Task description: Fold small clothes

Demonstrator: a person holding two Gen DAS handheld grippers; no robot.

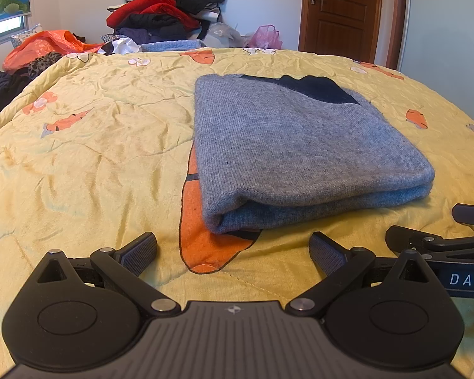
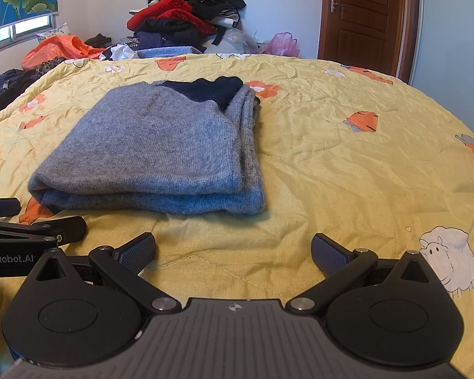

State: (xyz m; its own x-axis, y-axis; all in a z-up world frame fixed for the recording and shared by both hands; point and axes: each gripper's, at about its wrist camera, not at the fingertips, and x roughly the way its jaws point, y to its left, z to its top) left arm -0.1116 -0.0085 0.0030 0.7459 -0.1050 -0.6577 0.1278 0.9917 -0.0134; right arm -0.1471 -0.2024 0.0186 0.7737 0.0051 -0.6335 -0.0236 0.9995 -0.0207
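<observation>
A grey knit sweater [image 1: 287, 145] with a dark navy patch at its far end lies folded into a neat rectangle on the yellow quilt [image 1: 88, 145] that covers the bed. The left claw [image 1: 233, 252] hovers just short of the sweater's near edge, its jaws spread wide and holding nothing. The right claw [image 2: 233, 252] sits beside it, near the sweater's right corner, likewise spread apart and empty. A heap of red and black clothes [image 2: 186, 19] is piled against the far wall, left of a brown wooden door [image 2: 360, 15].
</observation>
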